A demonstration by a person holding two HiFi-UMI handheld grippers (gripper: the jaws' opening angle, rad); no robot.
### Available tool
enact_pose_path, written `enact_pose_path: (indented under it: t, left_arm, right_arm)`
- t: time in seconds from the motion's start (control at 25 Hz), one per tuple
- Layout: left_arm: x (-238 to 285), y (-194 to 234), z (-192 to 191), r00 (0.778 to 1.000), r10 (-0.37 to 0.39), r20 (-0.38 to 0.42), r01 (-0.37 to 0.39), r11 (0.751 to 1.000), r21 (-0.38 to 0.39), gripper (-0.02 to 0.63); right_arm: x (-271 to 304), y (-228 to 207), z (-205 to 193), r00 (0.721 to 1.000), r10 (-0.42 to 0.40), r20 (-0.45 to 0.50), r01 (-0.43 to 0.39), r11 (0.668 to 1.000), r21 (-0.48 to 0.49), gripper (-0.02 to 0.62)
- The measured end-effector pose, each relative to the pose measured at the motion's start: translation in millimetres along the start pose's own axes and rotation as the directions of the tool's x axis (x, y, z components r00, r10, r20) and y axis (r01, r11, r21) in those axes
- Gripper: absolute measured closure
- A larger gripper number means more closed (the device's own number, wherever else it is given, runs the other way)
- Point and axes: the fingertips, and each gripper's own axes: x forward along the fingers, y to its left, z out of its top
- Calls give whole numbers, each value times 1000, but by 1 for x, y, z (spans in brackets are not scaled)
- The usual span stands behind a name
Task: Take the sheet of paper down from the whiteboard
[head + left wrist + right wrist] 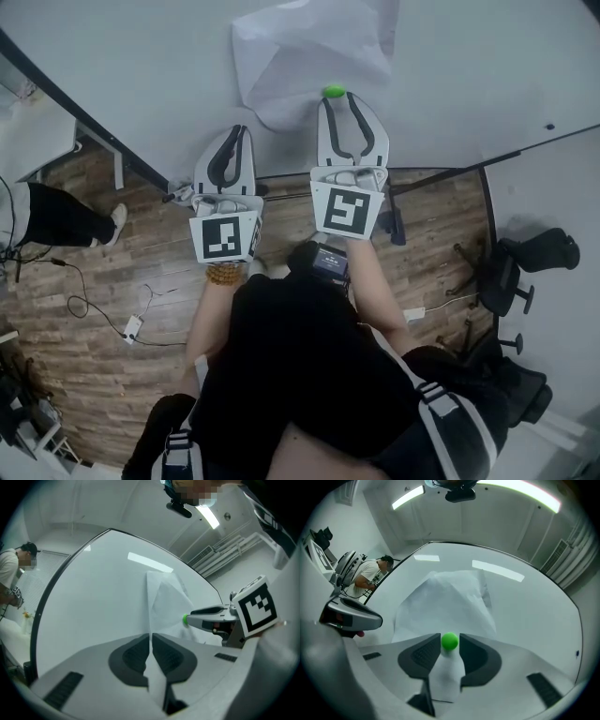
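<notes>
Paper, a white sheet of paper [309,52], is hanging on the whiteboard [131,66] at the top middle of the head view. It is looking creased, and its lower part is bulging away from the board. A small green magnet [334,91] is sitting on the sheet's bottom edge.

Left tongs [234,133] are squeezing tight on the sheet's lower left edge. In the left gripper view the paper is running straight down between the two closed jaws.

Right tongs [339,105] are standing spread apart just to the right of the left ones. The green magnet is sitting right between their tips, with paper showing under it. They are not clamping the paper.

Each of the tongs is carrying a cube with black square markers, and the person's hands are holding them from below.

Wooden floor [112,375] is showing under the board. A black chair [525,267] is standing at the right edge. Another person's legs [61,216] are showing at the left edge.
</notes>
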Motion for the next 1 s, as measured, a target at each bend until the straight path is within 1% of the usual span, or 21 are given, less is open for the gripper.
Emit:
enact_pose_path:
  t: [0.16, 0.44, 0.76, 1.0]
  left_arm:
    - [2, 2, 1, 1000, -2, 4, 2, 1000, 0, 586]
    - [9, -1, 6, 999, -39, 18, 39, 999, 2, 583]
    - [19, -5, 8, 998, -68, 11, 68, 998, -8, 529]
    - [26, -1, 14, 998, -60, 29, 60, 998, -9, 523]
  right_arm:
    - [4, 0, -3, 1000, -3, -11, 3, 1000, -5, 462]
    - [10, 0, -9, 1000, -1, -29, 1, 1000, -14, 463]
    - [12, 1, -8, 999, 13, -33, -15, 998, -67, 471]
    - [12, 1, -8, 999, 18, -35, -21, 996, -83, 469]
